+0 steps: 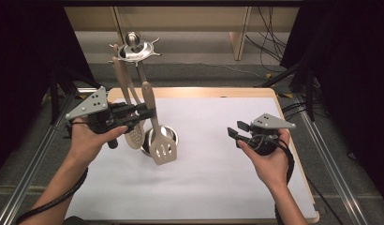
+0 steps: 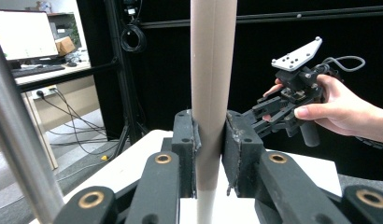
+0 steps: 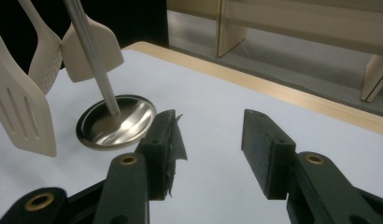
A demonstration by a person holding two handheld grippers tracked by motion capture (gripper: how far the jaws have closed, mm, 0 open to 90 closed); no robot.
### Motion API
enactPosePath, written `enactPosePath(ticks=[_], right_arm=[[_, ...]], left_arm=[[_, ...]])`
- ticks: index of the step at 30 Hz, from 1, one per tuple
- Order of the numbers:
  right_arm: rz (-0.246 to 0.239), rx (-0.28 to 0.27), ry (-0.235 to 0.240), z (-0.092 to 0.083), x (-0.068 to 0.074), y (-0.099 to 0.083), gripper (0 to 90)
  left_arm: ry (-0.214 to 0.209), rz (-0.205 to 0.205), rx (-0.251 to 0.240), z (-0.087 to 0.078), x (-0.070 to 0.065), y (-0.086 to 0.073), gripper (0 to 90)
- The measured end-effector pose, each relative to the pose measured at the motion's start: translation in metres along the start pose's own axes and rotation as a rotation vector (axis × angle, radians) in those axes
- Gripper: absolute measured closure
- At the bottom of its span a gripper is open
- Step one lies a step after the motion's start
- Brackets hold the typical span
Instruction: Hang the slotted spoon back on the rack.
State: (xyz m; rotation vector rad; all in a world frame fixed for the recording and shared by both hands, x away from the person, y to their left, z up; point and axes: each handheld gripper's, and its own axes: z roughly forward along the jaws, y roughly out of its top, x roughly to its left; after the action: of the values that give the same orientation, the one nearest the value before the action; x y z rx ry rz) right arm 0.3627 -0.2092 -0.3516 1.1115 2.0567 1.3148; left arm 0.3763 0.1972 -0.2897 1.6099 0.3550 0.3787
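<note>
A steel utensil stand rises from a round base (image 1: 170,132) (image 3: 116,122) to a hook ring (image 1: 134,49) at the top. A beige slotted spatula (image 1: 162,147) (image 3: 24,116) stands upright beside the pole (image 3: 91,56), and my left gripper (image 1: 149,111) (image 2: 210,140) is shut on its handle (image 2: 212,70). The handle's upper end sits below the hook ring. A beige slotted spoon (image 1: 134,136) (image 3: 45,60) and a plain spatula (image 3: 94,51) hang next to it. My right gripper (image 1: 237,131) (image 3: 213,135) is open and empty, above the white mat to the right of the stand.
A white mat (image 1: 204,178) covers the wooden table (image 1: 274,93). Metal rails run along both sides, with dark curtains beyond. Cables lie on the floor behind the table at the right.
</note>
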Motion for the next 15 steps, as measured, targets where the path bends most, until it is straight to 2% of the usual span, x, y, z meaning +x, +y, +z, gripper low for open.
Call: enactPosePath(ticks=[5,7,11,13,15], right_arm=[[-0.014,-0.014,0.008,0.0015,-0.0008,-0.0010,55.8],[0.006,0.006,0.003,0.0003,0.0003,-0.0019,55.7],[-0.008,0.005,0.004,0.0020,-0.0029,-0.0033,55.5],[0.005,0.001,-0.002,0.0023,-0.0020,-0.0028,55.2],[-0.010,-0.003,0.002,0.0036,-0.0028,-0.0018,54.8]], left_arm=[[0.009,0.005,-0.002,-0.0033,0.0032,0.0036,75.0],[0.016,0.003,-0.003,-0.0040,0.0045,0.0044,75.0],[0.017,-0.002,0.001,-0.0039,0.0070,0.0042,75.0],[0.014,-0.001,0.007,-0.0037,0.0087,0.0039,75.0],[0.014,-0.004,0.006,-0.0039,0.0100,0.0040,75.1]])
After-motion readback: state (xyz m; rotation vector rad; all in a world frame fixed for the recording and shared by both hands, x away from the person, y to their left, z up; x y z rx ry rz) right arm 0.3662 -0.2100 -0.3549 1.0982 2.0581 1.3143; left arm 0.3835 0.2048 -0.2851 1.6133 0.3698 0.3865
